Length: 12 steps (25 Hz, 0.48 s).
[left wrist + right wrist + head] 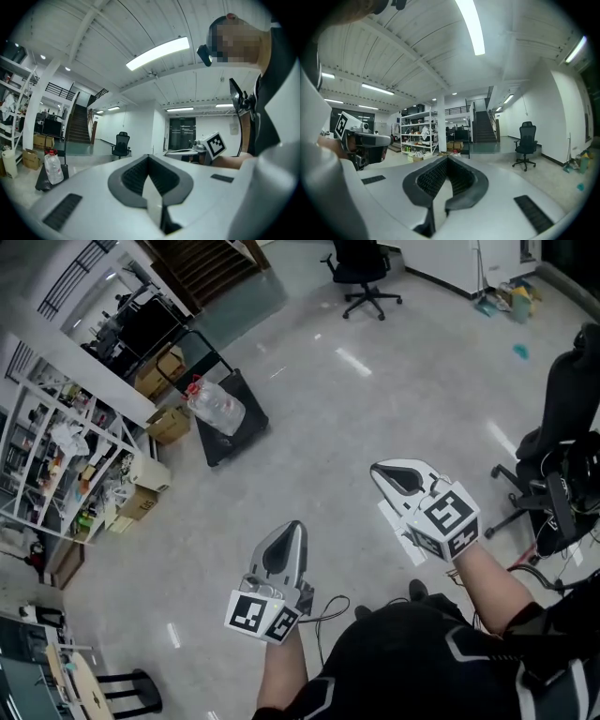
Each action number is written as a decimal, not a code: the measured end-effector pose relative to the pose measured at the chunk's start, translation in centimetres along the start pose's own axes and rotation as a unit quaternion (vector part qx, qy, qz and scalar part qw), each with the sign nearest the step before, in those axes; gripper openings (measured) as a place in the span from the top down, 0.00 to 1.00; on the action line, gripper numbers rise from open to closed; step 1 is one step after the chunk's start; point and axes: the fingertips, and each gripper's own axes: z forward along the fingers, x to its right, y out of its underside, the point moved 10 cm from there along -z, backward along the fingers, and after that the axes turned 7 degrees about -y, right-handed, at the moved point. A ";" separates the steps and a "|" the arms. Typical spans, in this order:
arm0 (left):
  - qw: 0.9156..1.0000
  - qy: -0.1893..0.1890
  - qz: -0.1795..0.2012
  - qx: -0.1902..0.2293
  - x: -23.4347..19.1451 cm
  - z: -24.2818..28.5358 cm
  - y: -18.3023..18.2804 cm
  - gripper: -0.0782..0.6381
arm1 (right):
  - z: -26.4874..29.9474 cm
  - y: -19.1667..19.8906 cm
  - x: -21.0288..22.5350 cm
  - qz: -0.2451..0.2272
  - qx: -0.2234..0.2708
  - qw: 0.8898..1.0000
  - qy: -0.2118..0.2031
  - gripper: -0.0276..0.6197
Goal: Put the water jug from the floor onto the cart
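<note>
Left gripper (289, 538), right gripper (386, 474): both jaws closed, empty. Water jug (217, 409) sits on cart (249, 420), well apart.

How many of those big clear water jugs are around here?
1. The water jug sits on the black cart near the shelves, across the floor from the person. The left gripper view shows it standing upright. Others may be hidden among the shelves.

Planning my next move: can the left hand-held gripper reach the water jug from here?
Probably not: the left hand-held gripper is far from the water jug on the cart, though only bare floor lies between.
</note>
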 end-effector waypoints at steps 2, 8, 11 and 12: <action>1.000 0.006 0.005 0.010 -0.4 -1.0 -0.2 0.90 | 0.1 -0.2 -1.3 -0.004 -0.001 1.000 0.002 0.95; 1.000 -0.003 -0.003 0.017 -2.4 -4.0 -0.6 0.90 | 1.7 -1.8 -4.5 -0.017 0.005 1.000 -0.009 0.95; 1.000 -0.008 -0.003 0.021 -2.9 -5.3 -1.0 0.90 | 2.0 -2.0 -5.4 -0.015 0.005 1.000 -0.010 0.95; 1.000 -0.011 -0.004 0.022 -2.9 -5.6 -0.9 0.90 | 2.0 -2.0 -5.6 -0.015 0.004 1.000 -0.011 0.95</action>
